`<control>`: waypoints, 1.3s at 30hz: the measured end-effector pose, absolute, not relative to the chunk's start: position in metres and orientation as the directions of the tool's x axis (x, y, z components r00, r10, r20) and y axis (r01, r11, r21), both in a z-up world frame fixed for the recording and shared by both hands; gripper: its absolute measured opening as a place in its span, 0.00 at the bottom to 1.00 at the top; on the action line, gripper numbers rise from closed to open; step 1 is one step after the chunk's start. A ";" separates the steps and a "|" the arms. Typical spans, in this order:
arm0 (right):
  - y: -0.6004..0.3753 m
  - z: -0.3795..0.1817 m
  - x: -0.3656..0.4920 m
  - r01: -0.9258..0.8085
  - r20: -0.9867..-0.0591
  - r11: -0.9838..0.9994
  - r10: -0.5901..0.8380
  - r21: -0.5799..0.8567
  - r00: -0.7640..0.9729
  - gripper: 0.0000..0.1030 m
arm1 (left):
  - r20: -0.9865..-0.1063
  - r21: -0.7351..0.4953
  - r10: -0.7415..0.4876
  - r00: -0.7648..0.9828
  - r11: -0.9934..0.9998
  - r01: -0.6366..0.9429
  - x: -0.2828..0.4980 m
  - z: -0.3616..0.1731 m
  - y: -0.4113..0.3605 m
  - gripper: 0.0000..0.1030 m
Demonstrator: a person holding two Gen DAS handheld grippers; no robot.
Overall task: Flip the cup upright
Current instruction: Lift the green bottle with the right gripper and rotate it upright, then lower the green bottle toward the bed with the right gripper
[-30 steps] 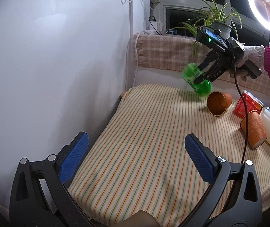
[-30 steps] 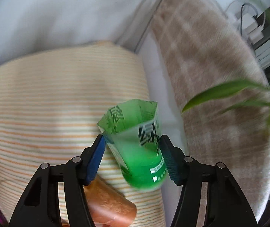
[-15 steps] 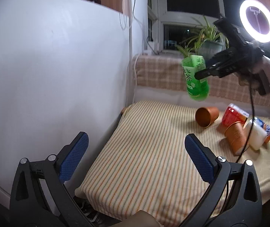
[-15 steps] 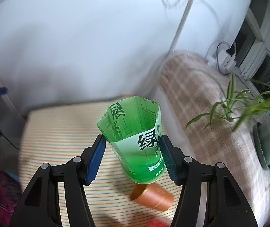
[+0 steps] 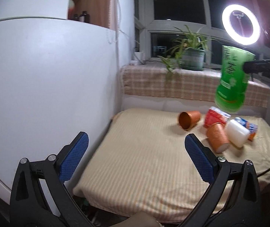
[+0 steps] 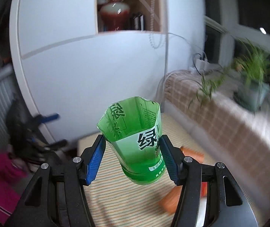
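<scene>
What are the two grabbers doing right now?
Left gripper: open, holding nothing.
Right gripper: closed on the green cup, up in the air.

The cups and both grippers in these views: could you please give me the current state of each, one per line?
green cup: held in the air, open end up, roughly upright.
right gripper: shut on the green cup.
left gripper: open, holding nothing.
copper cup: lying on its side on the striped cloth.
orange cup: lying on its side.
white cup: lying on its side.
ring light: lit.
</scene>
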State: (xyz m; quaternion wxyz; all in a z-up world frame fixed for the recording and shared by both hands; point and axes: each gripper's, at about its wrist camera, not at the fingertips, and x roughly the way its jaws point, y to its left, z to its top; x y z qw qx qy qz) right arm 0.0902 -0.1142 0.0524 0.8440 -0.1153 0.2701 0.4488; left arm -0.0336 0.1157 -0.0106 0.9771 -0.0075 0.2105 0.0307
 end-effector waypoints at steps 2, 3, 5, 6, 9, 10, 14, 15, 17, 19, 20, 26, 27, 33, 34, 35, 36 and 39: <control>-0.136 0.045 0.079 -0.789 -0.543 0.600 0.710 0.132 0.449 0.56 | -0.417 -0.011 0.029 0.908 0.999 -0.036 -0.033 -0.010 0.110 1.00; -0.144 0.041 0.074 -0.776 -0.542 0.610 0.712 0.162 0.447 0.56 | -0.420 -0.015 0.016 0.907 1.000 -0.024 -0.032 -0.010 0.106 1.00; -0.163 0.032 0.061 -0.742 -0.541 0.631 0.715 0.226 0.444 0.56 | -0.428 -0.024 -0.013 0.904 1.000 0.003 -0.031 -0.010 0.099 1.00; -0.171 0.026 0.056 -0.727 -0.539 0.635 0.721 0.261 0.436 0.56 | -0.434 -0.030 -0.029 0.901 0.999 0.017 -0.030 -0.010 0.095 1.00; -0.198 0.002 0.045 -0.647 -0.555 0.659 0.724 0.383 0.409 0.56 | -0.460 -0.056 -0.080 0.884 0.997 0.061 -0.027 -0.013 0.083 1.00; -0.206 -0.009 0.046 -0.615 -0.558 0.662 0.729 0.428 0.396 0.56 | -0.469 -0.064 -0.093 0.878 0.995 0.071 -0.025 -0.014 0.079 1.00; -0.234 -0.051 0.052 -0.489 -0.586 0.686 0.722 0.539 0.368 0.56 | -0.498 -0.072 -0.124 0.858 0.992 0.102 -0.020 -0.019 0.065 1.00; -0.243 -0.064 0.056 -0.446 -0.594 0.691 0.720 0.569 0.357 0.56 | -0.504 -0.074 -0.130 0.854 0.991 0.108 -0.020 -0.021 0.062 1.00; -0.255 -0.082 0.062 -0.383 -0.605 0.689 0.724 0.615 0.332 0.56 | -0.519 -0.075 -0.141 0.843 0.990 0.120 -0.018 -0.024 0.056 1.00; -0.264 -0.100 0.068 -0.337 -0.615 0.686 0.727 0.645 0.304 0.56 | -0.531 -0.076 -0.150 0.834 0.989 0.129 -0.016 -0.027 0.051 1.00; -0.266 -0.105 0.070 -0.320 -0.623 0.688 0.726 0.651 0.292 0.56 | -0.537 -0.079 -0.153 0.830 0.988 0.132 -0.015 -0.028 0.049 1.00; -0.266 -0.131 0.094 -0.257 -0.637 0.676 0.737 0.690 0.227 0.56 | -0.575 -0.106 -0.180 0.798 0.984 0.146 -0.007 -0.038 0.040 1.00; -0.265 -0.133 0.099 -0.255 -0.634 0.673 0.740 0.695 0.226 0.56 | -0.580 -0.107 -0.182 0.794 0.983 0.147 -0.006 -0.039 0.039 1.00; -0.257 -0.141 0.118 -0.261 -0.669 0.710 0.704 0.654 0.238 0.56 | -0.594 -0.106 -0.189 0.782 0.982 0.157 0.005 -0.040 0.033 1.00; -0.253 -0.142 0.119 -0.268 -0.688 0.730 0.683 0.629 0.245 0.56 | -0.595 -0.107 -0.191 0.780 0.982 0.158 0.007 -0.040 0.033 1.00; -0.250 -0.141 0.120 -0.276 -0.703 0.746 0.665 0.607 0.252 0.57 | -0.597 -0.110 -0.194 0.778 0.981 0.160 0.009 -0.041 0.032 1.00; -0.249 -0.143 0.120 -0.283 -0.712 0.755 0.654 0.592 0.256 0.57 | -0.600 -0.116 -0.200 0.775 0.980 0.163 0.012 -0.042 0.032 1.00; -0.249 -0.148 0.116 -0.290 -0.723 0.770 0.636 0.569 0.271 0.57 | -0.618 -0.149 -0.229 0.752 0.974 0.174 0.019 -0.045 0.030 1.00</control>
